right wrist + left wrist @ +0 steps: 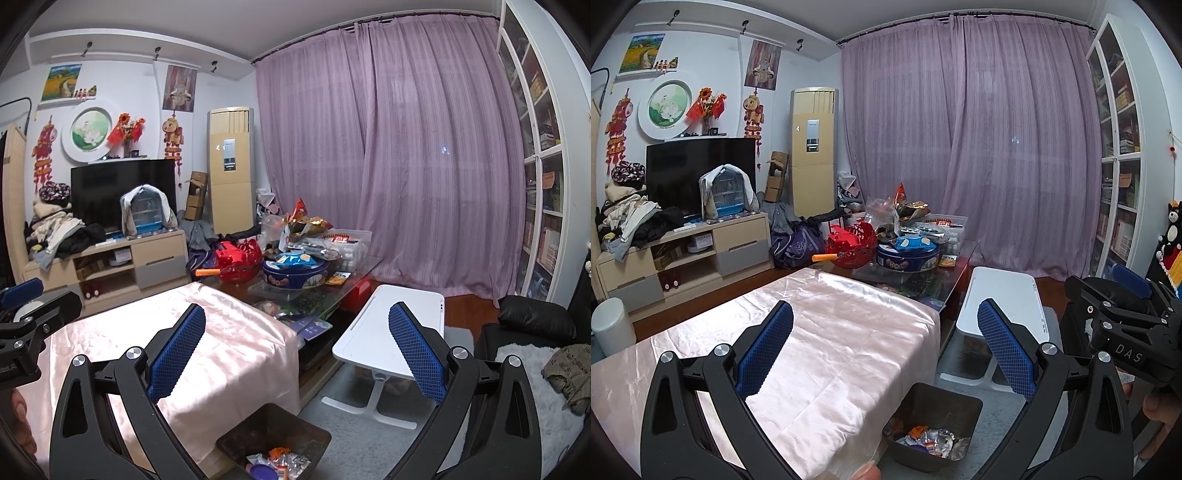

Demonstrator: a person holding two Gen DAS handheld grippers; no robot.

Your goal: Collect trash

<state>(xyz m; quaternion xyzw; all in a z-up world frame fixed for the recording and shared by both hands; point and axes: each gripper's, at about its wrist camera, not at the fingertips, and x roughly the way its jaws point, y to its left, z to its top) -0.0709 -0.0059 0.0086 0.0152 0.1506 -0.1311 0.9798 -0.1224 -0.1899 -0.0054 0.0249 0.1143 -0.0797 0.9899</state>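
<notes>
Grey-white sofa throw (532, 406) shows only in the right wrist view; both the left gripper (886, 347) and right gripper (297, 347) hover spread wide, empty, above the trash bin (945, 402).

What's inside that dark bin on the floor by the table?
The bin holds a small heap of crumpled wrappers, silvery, orange and white, plus a purple lid-like piece. They cover only part of the bottom. Anything beneath the heap is hidden.
</notes>
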